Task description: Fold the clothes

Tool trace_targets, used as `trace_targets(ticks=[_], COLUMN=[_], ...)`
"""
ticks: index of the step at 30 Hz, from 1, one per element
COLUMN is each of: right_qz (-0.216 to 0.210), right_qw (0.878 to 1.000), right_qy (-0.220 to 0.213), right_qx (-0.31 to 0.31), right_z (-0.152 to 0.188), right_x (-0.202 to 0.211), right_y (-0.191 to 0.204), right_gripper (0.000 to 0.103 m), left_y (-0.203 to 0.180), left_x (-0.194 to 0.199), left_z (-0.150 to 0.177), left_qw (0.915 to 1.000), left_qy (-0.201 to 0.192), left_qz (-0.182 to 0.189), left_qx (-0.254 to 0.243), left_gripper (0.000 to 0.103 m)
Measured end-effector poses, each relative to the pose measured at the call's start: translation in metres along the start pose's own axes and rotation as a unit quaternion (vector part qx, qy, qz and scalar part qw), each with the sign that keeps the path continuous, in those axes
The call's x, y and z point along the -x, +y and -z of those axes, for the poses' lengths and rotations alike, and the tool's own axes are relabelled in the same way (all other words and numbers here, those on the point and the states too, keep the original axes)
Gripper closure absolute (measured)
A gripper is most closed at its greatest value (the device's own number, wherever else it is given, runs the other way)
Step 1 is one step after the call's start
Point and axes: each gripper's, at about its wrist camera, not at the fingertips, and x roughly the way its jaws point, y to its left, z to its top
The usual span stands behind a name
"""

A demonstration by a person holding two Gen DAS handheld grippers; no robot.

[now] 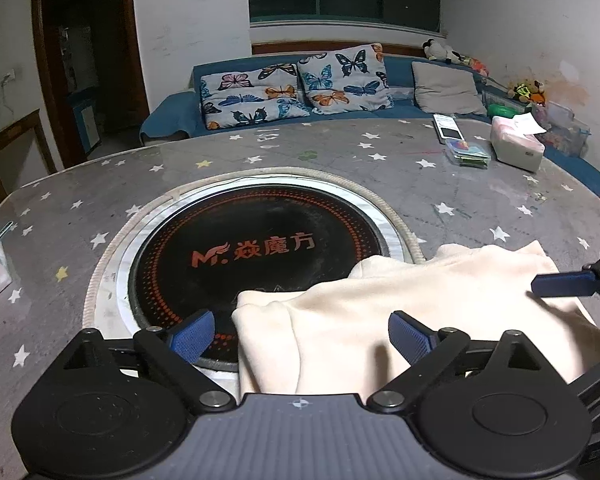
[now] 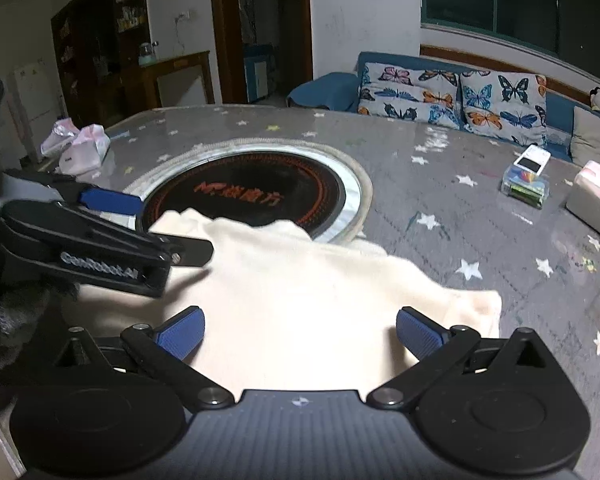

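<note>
Left wrist view shows the left claw (image 1: 302, 338) spread wide, its blue pads on either side of the near left edge of a cream garment (image 1: 400, 304), pinching nothing. Whether the pads touch the cloth or hang just above it cannot be told. One blue finger of the right claw (image 1: 564, 283) comes in from the right edge of that view, over the garment's far right part.

Right wrist view has the right claw (image 2: 300, 336) spread as well, its pads set apart over the near edge of the garment (image 2: 300, 300), with nothing between them. The left claw (image 2: 148, 226) reaches in from the left, one blue finger above and a black arm lying low across the cloth's left side.

Beyond the claws, the garment lies on a grey table (image 1: 340, 152) patterned with stars, its far left corner overlapping the rim of a round black cooktop (image 1: 260, 248) set into the tabletop. It looks already doubled over at least once: a layered edge and a seam-like fold run down its left part, and the outline is a compact rough rectangle with a bumpy far edge. It is not yet neat, so a further fold or some smoothing seems left to do.

Farther out stand a tissue box (image 2: 596, 196), a small clear box (image 2: 526, 186) with a white remote just behind it, and pink bags (image 2: 80, 148) at the left edge. A blue sofa (image 1: 172, 116) with butterfly cushions sits behind.
</note>
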Motion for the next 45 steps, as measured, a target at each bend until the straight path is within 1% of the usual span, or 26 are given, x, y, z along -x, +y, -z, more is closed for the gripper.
trace_targets(ticks=[11,29,34,39,45], right_qz=[0.024,0.037,0.036,0.038,0.039], right_qw=[1.000,0.999,0.999,0.999,0.999], right_qy=[0.012,0.026,0.019,-0.001,0.005], right_qx=[0.017,0.009,0.008,0.009,0.012], right_z=[0.008,0.004,0.006,0.010,0.008], right_x=[-0.008,-0.010,-0.010,-0.009,-0.008], right_y=[0.009,0.013,0.012,0.012,0.014], right_gripper=[0.000,0.000,0.000,0.000,0.000], left_y=[0.005,0.019,0.020,0.020,0.018], left_x=[0.004,0.005,0.004,0.004,0.004], left_z=[0.004,0.008,0.009,0.010,0.009], left_qw=[0.9999,0.9994,0.9993,0.9992,0.9991], left_qy=[0.006,0.008,0.013,0.014,0.010], left_qz=[-0.005,0.012,0.008,0.005,-0.005], left_qx=[0.009,0.031,0.035,0.037,0.040], left_gripper=[0.000,0.000,0.000,0.000,0.000])
